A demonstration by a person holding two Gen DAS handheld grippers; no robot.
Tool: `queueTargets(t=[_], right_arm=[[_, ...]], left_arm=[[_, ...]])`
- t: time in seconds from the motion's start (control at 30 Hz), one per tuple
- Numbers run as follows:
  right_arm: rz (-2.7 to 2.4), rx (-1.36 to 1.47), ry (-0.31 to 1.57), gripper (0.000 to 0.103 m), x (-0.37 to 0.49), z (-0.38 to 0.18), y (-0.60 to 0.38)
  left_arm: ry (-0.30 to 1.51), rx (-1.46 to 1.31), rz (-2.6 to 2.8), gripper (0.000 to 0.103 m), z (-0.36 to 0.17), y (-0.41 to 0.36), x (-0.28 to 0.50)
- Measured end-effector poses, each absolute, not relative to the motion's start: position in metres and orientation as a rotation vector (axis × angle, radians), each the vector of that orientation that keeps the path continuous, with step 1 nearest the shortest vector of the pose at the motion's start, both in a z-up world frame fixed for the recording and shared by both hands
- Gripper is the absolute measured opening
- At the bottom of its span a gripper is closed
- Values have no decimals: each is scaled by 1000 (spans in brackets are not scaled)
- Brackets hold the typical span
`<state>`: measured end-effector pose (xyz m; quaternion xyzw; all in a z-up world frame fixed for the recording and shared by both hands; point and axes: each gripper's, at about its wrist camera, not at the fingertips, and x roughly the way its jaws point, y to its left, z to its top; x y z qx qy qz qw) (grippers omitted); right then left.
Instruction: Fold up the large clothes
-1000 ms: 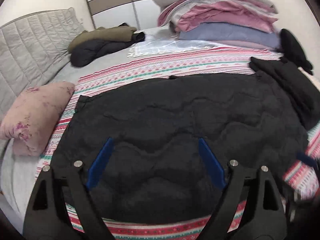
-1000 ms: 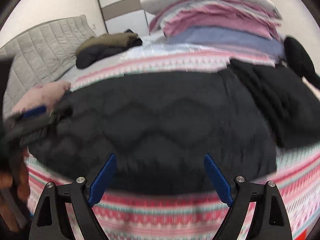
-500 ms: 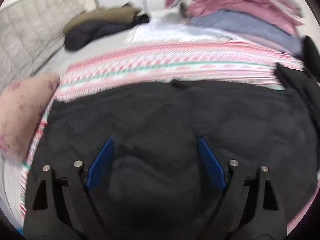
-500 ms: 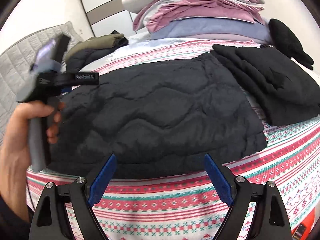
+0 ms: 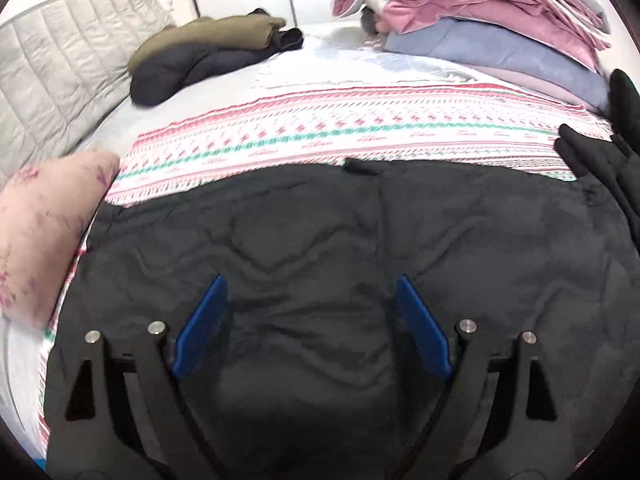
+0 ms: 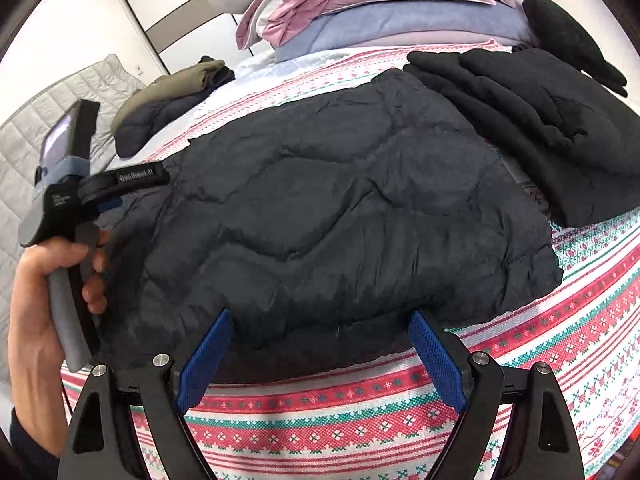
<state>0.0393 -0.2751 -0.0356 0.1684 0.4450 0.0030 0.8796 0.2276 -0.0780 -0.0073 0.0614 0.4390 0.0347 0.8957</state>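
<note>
A dark quilted jacket [image 6: 340, 216] is spread flat on the patterned bed cover [image 6: 520, 360], directly ahead of and beneath both tongs. The left tongs [image 5: 310, 320] and right tongs [image 6: 320, 356] are held apart, gripping nothing. The near hem is best pinched at two well-spaced points, then lifted evenly so the fold lands straight.

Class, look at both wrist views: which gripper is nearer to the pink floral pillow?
Left. The left gripper hangs over the black quilted jacket beside the pink floral pillow; the right gripper is at the jacket's near hem, farther off.
</note>
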Motion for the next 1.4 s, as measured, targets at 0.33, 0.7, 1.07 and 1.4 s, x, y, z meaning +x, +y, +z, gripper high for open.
queueTargets(t=[0.33, 0.7, 1.07, 1.4], right_arm=[[-4, 328, 943, 90, 39, -38, -274], [7, 333, 946, 90, 37, -40, -275], [22, 379, 939, 90, 35, -38, -283], [15, 413, 951, 90, 32, -40, -282]], left_arm=[[1015, 115, 73, 88, -45, -81, 247], [979, 80, 23, 87, -14, -79, 224], [936, 111, -51, 87, -3, -67, 117], [1037, 167, -3, 87, -42, -79, 116]])
